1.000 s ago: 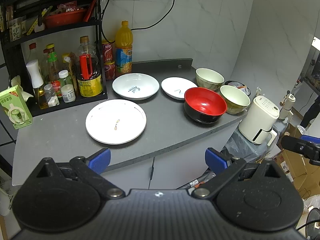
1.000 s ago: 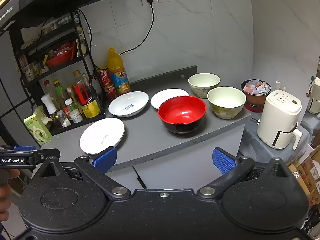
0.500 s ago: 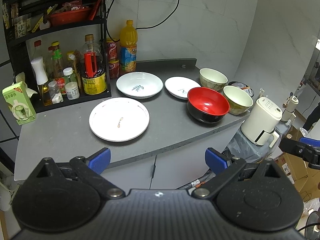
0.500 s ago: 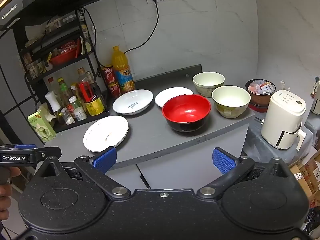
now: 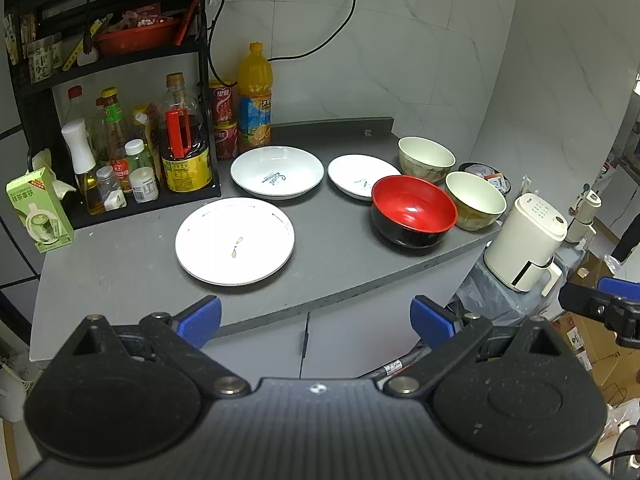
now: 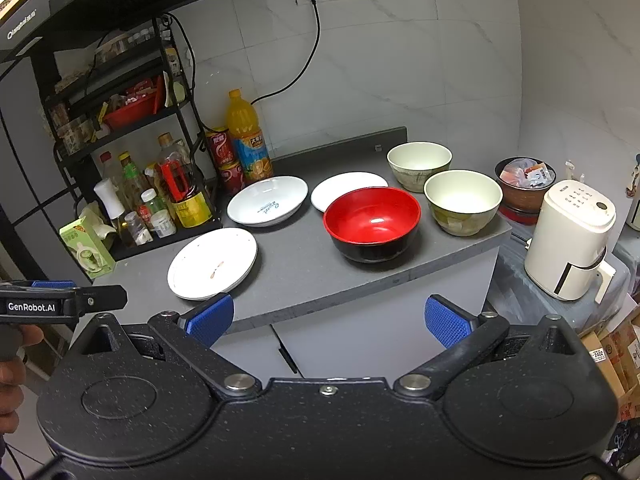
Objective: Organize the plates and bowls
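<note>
On the grey counter [image 5: 120, 264] lie a large flat white plate [image 5: 235, 240] [image 6: 212, 263], a deep white plate [image 5: 277, 172] [image 6: 267, 200] and a small white plate [image 5: 362, 176] [image 6: 344, 192]. A red-and-black bowl [image 5: 414, 210] [image 6: 372, 222] stands right of them, with two cream bowls [image 5: 474, 200] [image 5: 426, 158] [image 6: 462, 202] [image 6: 419, 165] beyond. My left gripper [image 5: 316, 320] hangs open in front of the counter edge, holding nothing. My right gripper [image 6: 328, 318] is open too, below the counter edge, empty.
A black rack [image 5: 116, 60] of bottles and jars fills the back left, with an orange juice bottle [image 5: 255, 96] and red cans beside it. A green carton [image 5: 38, 210] stands at the left edge. A cream appliance [image 6: 570, 240] sits off the right end.
Both grippers have drifted slightly closer to the counter and a little to the left, so the dishes sit a bit further right in view. Nothing on the counter moved.
</note>
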`<action>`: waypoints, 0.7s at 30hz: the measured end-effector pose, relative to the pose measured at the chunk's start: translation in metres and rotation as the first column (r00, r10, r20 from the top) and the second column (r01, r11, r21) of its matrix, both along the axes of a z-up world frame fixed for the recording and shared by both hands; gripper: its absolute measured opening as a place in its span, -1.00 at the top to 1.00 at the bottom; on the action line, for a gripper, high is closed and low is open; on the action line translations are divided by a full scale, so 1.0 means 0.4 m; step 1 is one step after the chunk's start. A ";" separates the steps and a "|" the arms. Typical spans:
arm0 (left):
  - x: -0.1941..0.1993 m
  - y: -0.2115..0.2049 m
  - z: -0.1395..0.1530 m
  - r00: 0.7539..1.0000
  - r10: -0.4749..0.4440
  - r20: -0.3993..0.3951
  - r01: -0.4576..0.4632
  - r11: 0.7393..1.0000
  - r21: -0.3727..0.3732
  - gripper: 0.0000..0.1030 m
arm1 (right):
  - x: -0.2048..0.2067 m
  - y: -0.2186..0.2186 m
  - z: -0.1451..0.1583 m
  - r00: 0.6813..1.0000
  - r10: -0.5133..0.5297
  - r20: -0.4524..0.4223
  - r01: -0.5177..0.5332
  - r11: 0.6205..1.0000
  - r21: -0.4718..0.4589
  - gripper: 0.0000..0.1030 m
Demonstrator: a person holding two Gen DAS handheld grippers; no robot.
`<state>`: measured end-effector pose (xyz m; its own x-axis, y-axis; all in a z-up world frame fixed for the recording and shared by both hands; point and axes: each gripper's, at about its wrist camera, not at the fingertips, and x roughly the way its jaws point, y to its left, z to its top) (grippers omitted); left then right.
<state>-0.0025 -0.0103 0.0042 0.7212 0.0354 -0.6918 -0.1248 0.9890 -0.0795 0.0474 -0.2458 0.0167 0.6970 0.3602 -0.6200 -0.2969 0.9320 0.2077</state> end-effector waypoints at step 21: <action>0.117 -0.088 0.016 0.999 -0.005 -0.050 0.003 0.999 -0.042 -0.94 | 0.098 -0.081 -0.016 0.999 0.013 -0.039 -0.012 0.999 0.034 -1.00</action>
